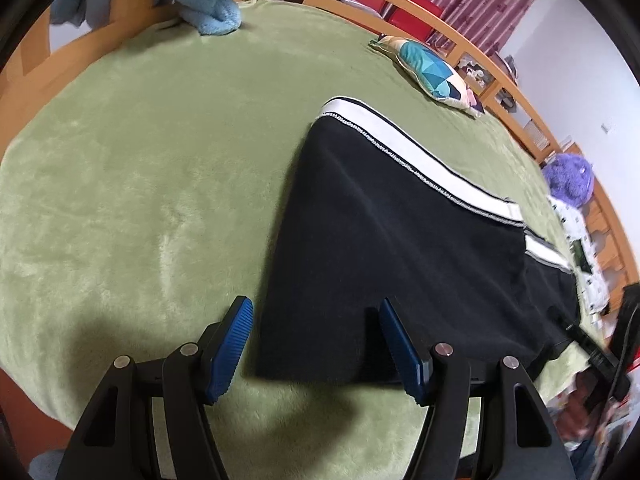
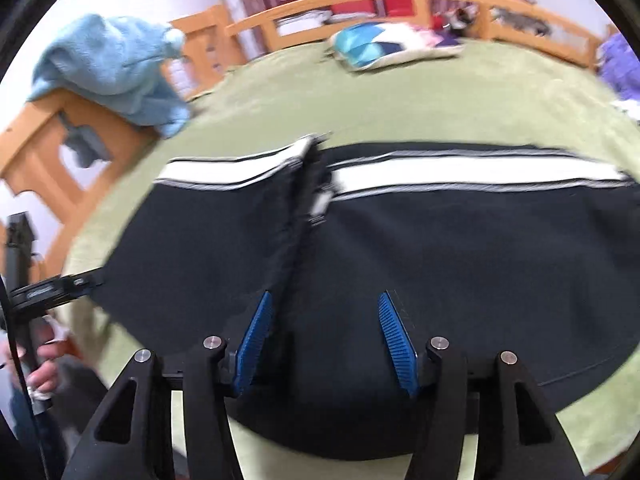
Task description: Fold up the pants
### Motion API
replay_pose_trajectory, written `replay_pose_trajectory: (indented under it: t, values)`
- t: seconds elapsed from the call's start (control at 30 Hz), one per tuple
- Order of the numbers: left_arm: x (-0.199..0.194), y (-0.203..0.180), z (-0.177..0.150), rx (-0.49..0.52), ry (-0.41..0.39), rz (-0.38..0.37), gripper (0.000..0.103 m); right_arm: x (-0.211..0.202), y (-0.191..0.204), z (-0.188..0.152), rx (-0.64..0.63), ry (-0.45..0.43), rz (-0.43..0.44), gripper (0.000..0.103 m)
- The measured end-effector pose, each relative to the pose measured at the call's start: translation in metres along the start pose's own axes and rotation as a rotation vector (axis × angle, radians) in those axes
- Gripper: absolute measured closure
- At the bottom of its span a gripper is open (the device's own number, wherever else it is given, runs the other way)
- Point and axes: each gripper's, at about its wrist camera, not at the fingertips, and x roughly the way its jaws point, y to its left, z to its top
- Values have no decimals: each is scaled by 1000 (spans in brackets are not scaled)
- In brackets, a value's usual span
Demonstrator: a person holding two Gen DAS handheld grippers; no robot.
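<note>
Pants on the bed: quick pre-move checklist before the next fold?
1. Left claw open, nothing pinched: ok.
2. Right claw open over the black fabric, no grip seen: ok.
3. Pants lie flat on the green blanket, white stripe along the far edge: ok.
4. Fold seam across the pants straight: cannot tell, right view is blurred.
5. Pillow and blue towel apart from the pants: ok.
</note>
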Motion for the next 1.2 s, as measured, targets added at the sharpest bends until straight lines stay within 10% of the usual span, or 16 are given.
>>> replay_pose_trajectory:
  t: [0.43, 0.77, 1.2]
  values:
    - [24, 3, -1, -13, 48, -34, 30, -28, -25, 0, 3, -42, -322, 24]
    - [26, 6, -4, -63, 4, -69, 32, -24, -14, -24, 104, -18, -207, 24]
    - [13, 14, -2, -91, -48, -126, 42, -34, -6, -27, 37, -84, -279, 24]
